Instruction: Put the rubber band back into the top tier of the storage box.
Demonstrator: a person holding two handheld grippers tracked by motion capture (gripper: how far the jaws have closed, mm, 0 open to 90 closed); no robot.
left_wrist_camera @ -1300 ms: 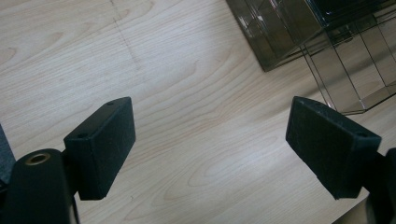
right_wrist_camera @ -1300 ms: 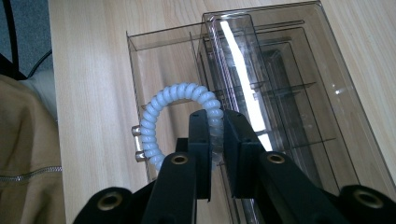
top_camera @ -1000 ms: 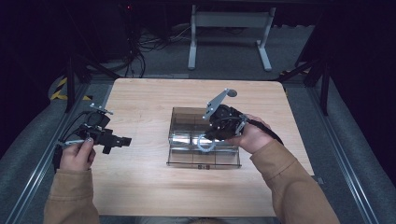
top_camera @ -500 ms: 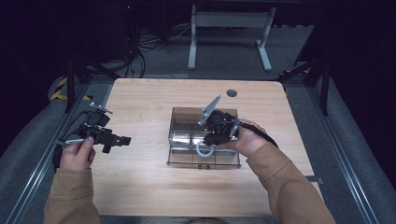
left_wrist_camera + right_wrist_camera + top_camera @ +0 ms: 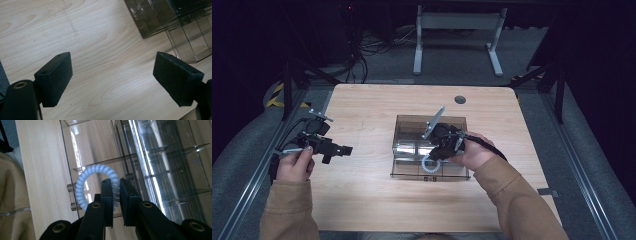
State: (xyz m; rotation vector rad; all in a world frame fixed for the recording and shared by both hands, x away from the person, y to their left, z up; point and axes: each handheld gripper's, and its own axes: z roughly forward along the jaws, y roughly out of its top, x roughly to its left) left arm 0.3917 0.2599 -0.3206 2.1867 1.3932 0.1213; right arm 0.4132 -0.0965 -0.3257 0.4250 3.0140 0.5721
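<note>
A person sits at a pale wooden counter [image 5: 362,200] with a handheld claw in each hand, seen from above.

The right claw [image 5: 435,152] is lowered into a smoky transparent plastic organiser box [image 5: 404,125] that stands near the middle of the counter. Its 2 black jaws are clenched on a white spiral hair tie [image 5: 86,176], pinching 1 side of the ring so that the rest of the loop sticks out to the left of the jaws in the right gripper view. The hair tie hangs over the near compartment of the box, close to the front wall with its small handle [image 5: 71,197]. Clear dividers [image 5: 155,150] split the box into several compartments. A tan sleeve [image 5: 517,195] covers the right forearm.

The left claw [image 5: 343,150] is held over bare wood at the left side of the counter, well apart from the box. Its jaws stand wide apart, released, with nothing between them. In the left gripper view a corner of the box shows at the upper right.
</note>
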